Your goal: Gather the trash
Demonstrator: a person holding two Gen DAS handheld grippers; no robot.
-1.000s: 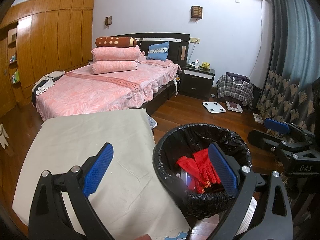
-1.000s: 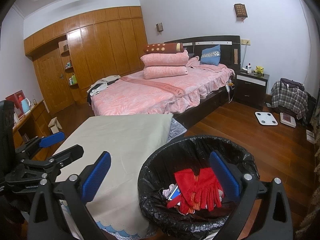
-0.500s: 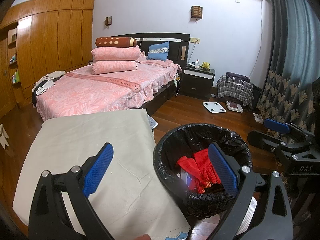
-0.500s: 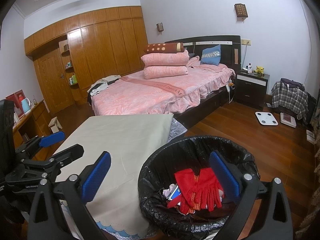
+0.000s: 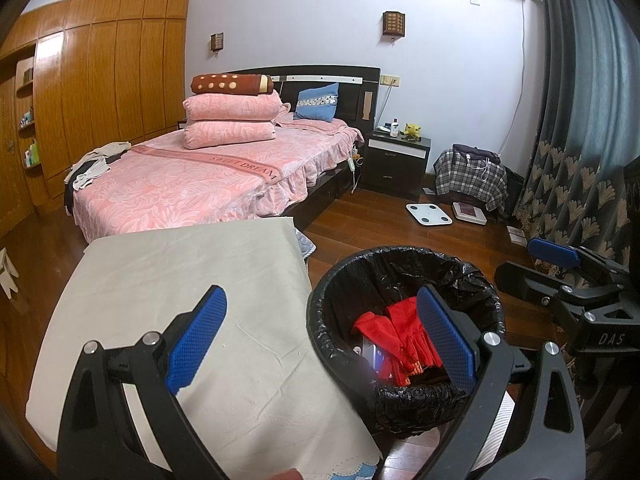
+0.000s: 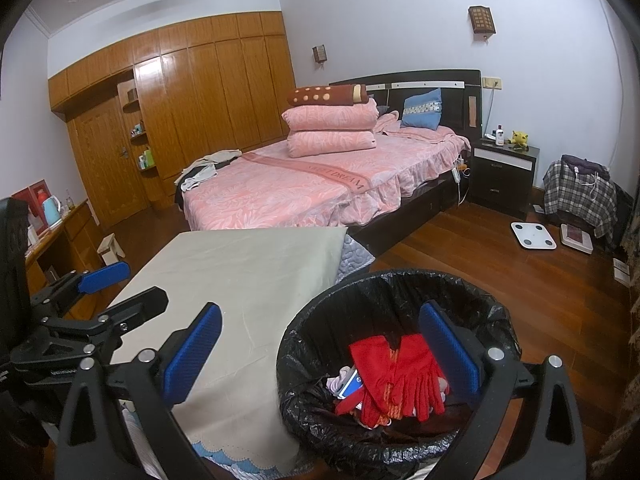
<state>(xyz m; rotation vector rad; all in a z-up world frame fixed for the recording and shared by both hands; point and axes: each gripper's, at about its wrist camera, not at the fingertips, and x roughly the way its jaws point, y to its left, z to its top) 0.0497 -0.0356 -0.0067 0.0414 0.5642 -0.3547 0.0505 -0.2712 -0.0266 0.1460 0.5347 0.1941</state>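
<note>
Left claw: my left gripper [image 5: 320, 336] is released, blue pads spread wide, nothing between them. It fills the lower centre of the left wrist frame, one pad over the cloth, the other over the bin.

Right claw: my right gripper [image 6: 320, 350] is likewise released and empty, in the lower centre of the right wrist frame, straddling the cloth edge and the bin mouth.

Bin: the round waste bin lined with a black plastic bag [image 5: 472, 394] stands on the wooden floor just beside the table, lower right of centre in both views.

Trash collected: a pair of bright red fabric gloves [image 6: 400, 376] lies inside the bin, on top of the contents. Beneath it, a small blue-and-white packet [image 6: 349, 385] and some pale scraps are visible; I cannot identify them further.

Table surface: the low table covered by a plain beige cloth [image 5: 180, 280], centre left of frame, shows no loose item on the part visible.

Progress, judged: collection appears complete or nearly so. No trash is held, and the work surface carries none.

Remaining, judged: nothing identifiable as trash is left near the table. The white bathroom scale [image 5: 429, 213] and other floor items at centre right look like household goods, not waste. Areas below the frame edges are hidden.
</note>
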